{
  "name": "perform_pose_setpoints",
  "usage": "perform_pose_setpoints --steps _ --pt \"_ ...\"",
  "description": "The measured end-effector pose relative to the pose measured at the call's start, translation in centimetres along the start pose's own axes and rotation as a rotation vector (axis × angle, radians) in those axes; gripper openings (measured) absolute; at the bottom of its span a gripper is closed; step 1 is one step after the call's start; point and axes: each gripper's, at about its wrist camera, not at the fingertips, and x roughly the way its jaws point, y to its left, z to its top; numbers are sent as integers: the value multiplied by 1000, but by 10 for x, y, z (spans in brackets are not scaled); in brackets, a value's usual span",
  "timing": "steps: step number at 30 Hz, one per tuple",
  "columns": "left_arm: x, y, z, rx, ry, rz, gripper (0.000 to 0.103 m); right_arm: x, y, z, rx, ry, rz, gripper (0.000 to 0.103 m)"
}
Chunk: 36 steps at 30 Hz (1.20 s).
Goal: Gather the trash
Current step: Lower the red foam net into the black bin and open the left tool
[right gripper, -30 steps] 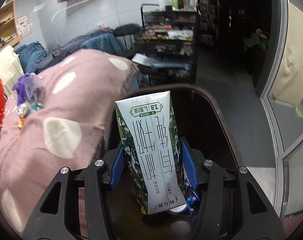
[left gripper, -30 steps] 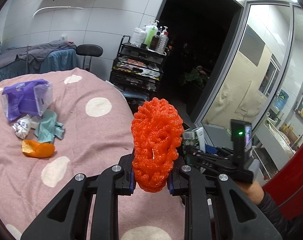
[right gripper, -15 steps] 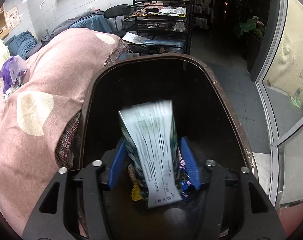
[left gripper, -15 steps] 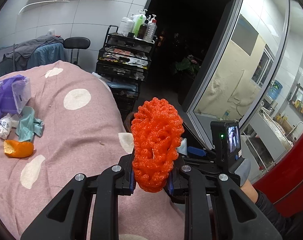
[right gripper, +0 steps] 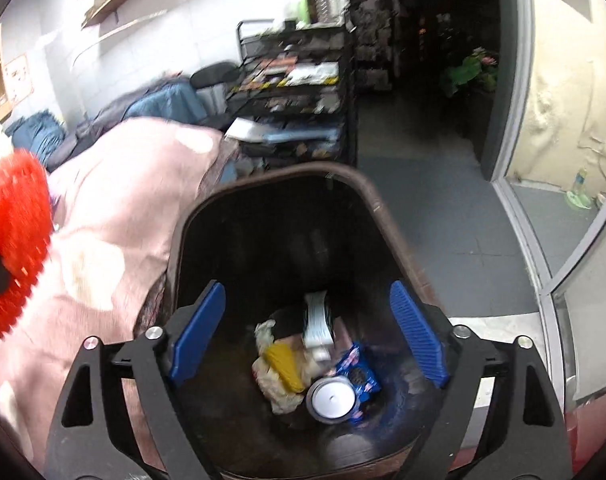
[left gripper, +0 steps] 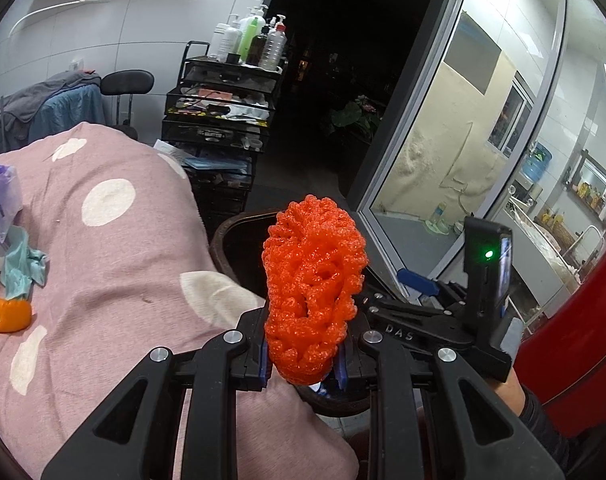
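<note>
Left wrist view: left tongs (left gripper: pixel 303 364) grip an orange foam net (left gripper: pixel 313 296), blocking the frame's centre. Right tongs (right gripper: pixel 309 336), just opened, stand empty above the dark bin (right gripper: pixel 287 184); a black trolley (right gripper: pixel 299 92) stands upper centre.

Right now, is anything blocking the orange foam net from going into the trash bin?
Mostly not. The left tool grips the orange foam net beside the dark trash bin, whose mouth is uncovered. Only the right tool, jaws just opened and empty, hangs over the bin.
</note>
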Motion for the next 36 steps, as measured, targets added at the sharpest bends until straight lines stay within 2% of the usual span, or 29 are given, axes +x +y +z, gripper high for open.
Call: perform_pose_setpoints --steps 8,21,24,27,29,31,34,36 --pt "29 -13 2 1 82 -46 23 -20 -27 14 87 -68 -54 88" --pt "63 -34 1 79 175 -8 23 -34 -44 18 119 -107 -66 90" --pt "70 -38 -2 108 194 14 26 -35 -47 19 126 -112 -65 92" --pt "73 -42 -4 125 202 36 41 -35 -49 19 137 -113 -63 93" --pt "75 -42 -5 135 202 50 64 -36 -49 19 142 -115 -62 94" --pt "75 -42 -6 140 195 69 77 -37 -50 20 145 -118 -60 95" --pt "77 -42 -5 149 193 70 87 -38 -51 20 148 -124 -60 97" --pt "77 -41 -6 150 188 71 89 -37 -51 20 151 -128 -61 97"
